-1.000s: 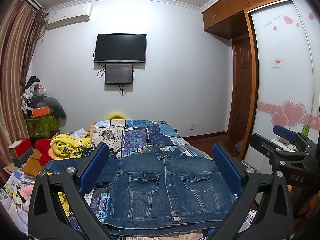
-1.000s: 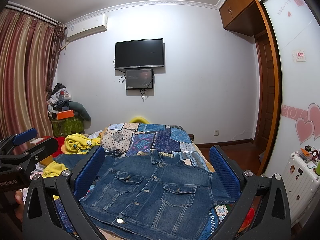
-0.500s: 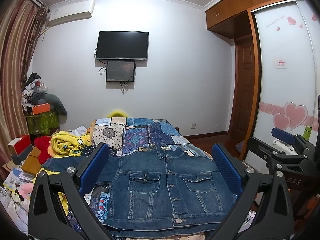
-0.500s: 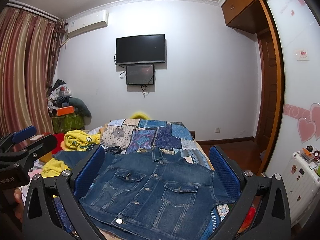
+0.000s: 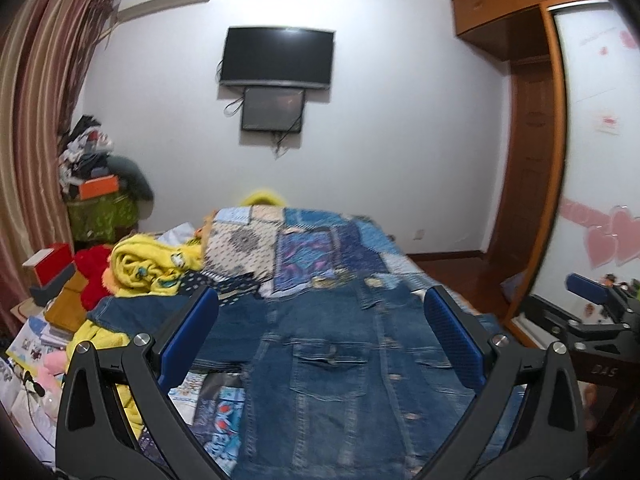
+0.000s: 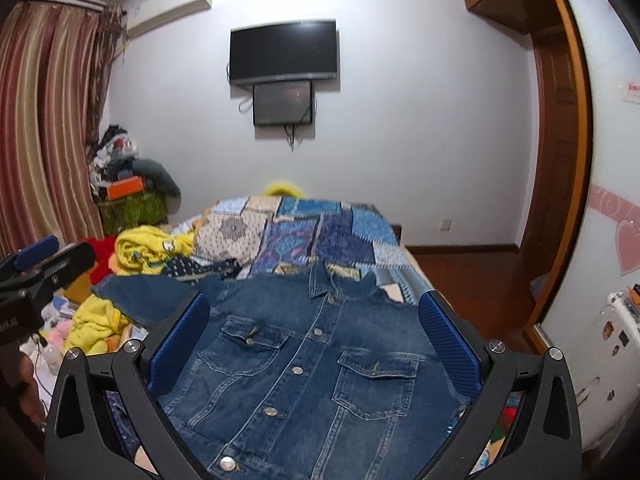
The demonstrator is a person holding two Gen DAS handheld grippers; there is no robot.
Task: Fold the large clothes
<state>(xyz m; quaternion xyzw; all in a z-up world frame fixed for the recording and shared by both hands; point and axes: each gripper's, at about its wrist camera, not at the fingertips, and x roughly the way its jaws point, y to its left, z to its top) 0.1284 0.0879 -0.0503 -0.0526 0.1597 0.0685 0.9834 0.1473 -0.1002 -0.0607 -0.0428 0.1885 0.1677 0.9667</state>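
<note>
A denim jacket (image 6: 304,364) lies front side up across the near end of the bed (image 6: 352,240), filling the lower centre of both views, its collar pointing toward the far wall and its buttons done up. One sleeve (image 6: 148,292) stretches out flat toward the left of the frame, ending near a crumpled yellow blanket (image 6: 144,252) and something red behind it. The bed's patchwork quilt (image 5: 304,248) shows beyond the collar.

The left claw (image 5: 320,344) hangs above the jacket with its 2 blue fingers (image 5: 188,340) spread wide and nothing between them; this view is blurred. The right claw (image 6: 312,344) is likewise wide open and empty over the chest of the jacket, its blue pads (image 6: 448,344) framing the 2 chest pockets. Each claw shows at the edge of the other's view, the right one at the lower right, the left one at the middle left.

On the far wall, upper centre, hangs a dark television (image 6: 284,52) with a smaller screen (image 6: 282,103) just beneath it. Striped curtains (image 6: 44,120) fill the left edge, and a wooden wardrobe frame (image 6: 560,160) runs down the right.
</note>
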